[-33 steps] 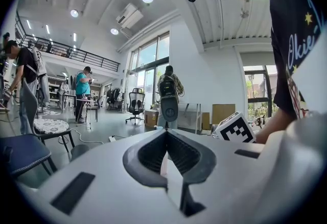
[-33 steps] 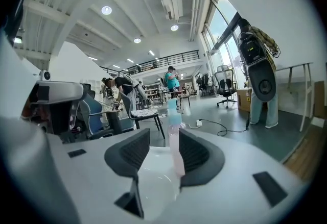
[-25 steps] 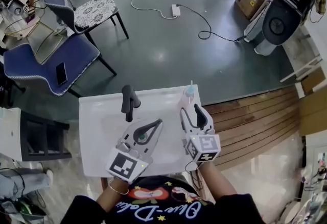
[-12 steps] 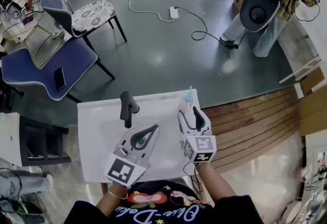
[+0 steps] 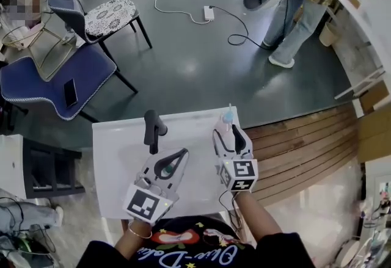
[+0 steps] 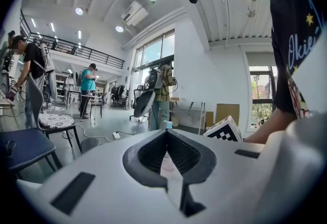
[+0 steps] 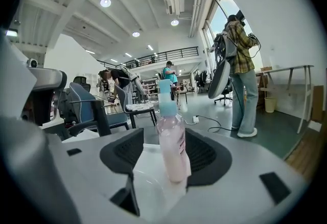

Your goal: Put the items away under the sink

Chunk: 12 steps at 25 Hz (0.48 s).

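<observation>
At table's point(image 5: 119, 157) far right corner, bottle point(image 7: 172, 151) stands upright between my right tongs point(image 5: 227, 134); jaws just opened wider, pads clear of it. Left tongs point(image 5: 184, 152) closed, empty, farther off.

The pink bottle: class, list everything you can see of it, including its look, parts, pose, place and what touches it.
The pink bottle is slim and looks like translucent plastic filled with pink liquid. It has a light blue pump top and dark print on one side, too small to read. It stands upright on the white table, near the far right corner. It is between the jaws of the right gripper, which have just been opening; the pads do not appear to press it.
</observation>
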Each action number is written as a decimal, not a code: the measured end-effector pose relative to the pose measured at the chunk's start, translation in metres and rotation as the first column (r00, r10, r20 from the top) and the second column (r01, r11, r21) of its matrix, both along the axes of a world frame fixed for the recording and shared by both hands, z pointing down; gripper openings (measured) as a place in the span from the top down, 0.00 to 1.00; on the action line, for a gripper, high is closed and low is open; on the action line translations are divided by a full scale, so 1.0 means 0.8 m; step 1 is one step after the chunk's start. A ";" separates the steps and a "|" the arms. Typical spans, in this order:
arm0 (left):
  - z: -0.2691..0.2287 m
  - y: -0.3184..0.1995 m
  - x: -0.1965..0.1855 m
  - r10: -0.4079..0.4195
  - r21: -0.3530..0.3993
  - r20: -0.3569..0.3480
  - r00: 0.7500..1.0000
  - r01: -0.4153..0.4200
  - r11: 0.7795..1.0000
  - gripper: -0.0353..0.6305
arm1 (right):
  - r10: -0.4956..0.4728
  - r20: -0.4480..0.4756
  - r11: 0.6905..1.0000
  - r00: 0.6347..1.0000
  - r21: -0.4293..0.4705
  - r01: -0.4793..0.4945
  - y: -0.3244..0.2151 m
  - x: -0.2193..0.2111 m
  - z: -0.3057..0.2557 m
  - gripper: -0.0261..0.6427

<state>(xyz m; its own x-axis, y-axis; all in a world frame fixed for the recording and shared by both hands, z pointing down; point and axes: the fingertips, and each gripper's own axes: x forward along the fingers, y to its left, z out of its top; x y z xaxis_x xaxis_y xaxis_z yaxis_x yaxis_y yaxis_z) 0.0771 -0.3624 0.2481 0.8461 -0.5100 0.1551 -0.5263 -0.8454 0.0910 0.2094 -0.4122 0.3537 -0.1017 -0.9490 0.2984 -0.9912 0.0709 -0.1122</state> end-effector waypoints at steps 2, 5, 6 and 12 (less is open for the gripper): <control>0.001 0.000 0.000 -0.001 -0.002 0.001 1.000 0.001 1.000 0.94 | 0.001 -0.002 1.000 1.000 -0.001 -0.001 0.000 0.001 0.001 0.57; 0.002 0.000 0.001 0.003 -0.003 0.003 1.000 -0.003 1.000 0.94 | 0.001 -0.009 1.000 1.000 -0.007 -0.001 0.000 0.002 0.004 0.55; 0.003 -0.001 0.001 0.004 -0.004 0.002 1.000 -0.004 1.000 0.94 | 0.002 -0.010 1.000 1.000 -0.010 -0.002 -0.001 0.002 0.005 0.55; 0.003 -0.005 -0.001 0.006 -0.006 0.005 1.000 -0.005 1.000 0.94 | 0.008 -0.014 1.000 1.000 -0.012 -0.008 -0.006 0.002 0.006 0.54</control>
<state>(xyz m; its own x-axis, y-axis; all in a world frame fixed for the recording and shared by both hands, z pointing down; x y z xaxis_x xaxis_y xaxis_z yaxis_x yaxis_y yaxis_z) 0.0765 -0.3664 0.2502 0.8480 -0.5044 0.1628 -0.5221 -0.8478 0.0932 0.2112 -0.4168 0.3583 -0.0899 -0.9461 0.3110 -0.9932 0.0618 -0.0990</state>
